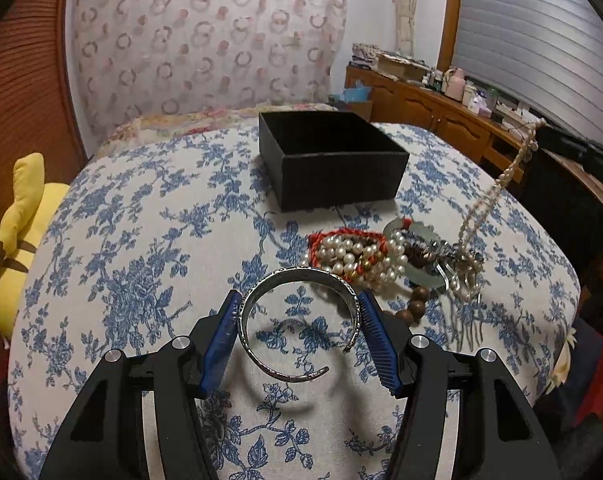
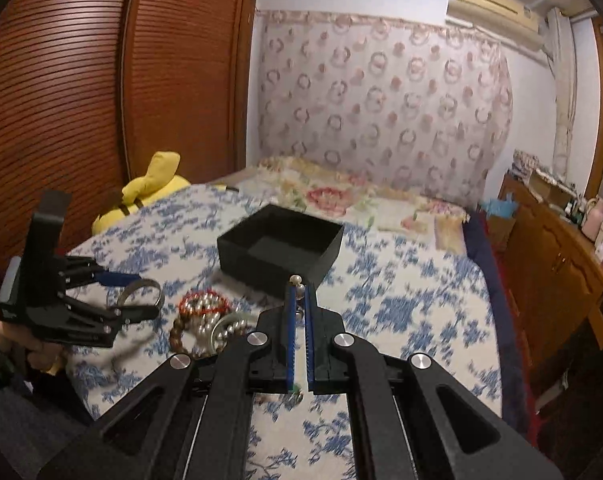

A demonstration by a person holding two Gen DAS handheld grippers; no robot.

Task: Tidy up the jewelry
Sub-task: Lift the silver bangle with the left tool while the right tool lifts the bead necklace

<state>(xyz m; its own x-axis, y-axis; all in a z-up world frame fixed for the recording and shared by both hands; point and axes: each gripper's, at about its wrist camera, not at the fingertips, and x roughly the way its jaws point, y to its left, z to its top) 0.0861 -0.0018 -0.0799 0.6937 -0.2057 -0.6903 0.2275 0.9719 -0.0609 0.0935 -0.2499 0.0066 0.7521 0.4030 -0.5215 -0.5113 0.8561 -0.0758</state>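
floral bed (image 1: pixel 141 240); black box (image 1: pixel 333 172), jewelry pile (image 1: pixel 381 256)

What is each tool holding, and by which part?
The left tool holds the silver cuff bangle by its opposite outer sides. The right tool pinches the pearl strand near one end.

In the left wrist view, the open black square box (image 1: pixel 333 162) sits on the blue-flowered white bedspread (image 1: pixel 141 240) at upper centre. Below and right of it lies the heap of pearl, red-cord and wooden-bead jewellery (image 1: pixel 381 260). The silver cuff bangle (image 1: pixel 297 320) is at lower centre, left of the heap. The yellow plush toy (image 1: pixel 21 232) lies at the left edge.
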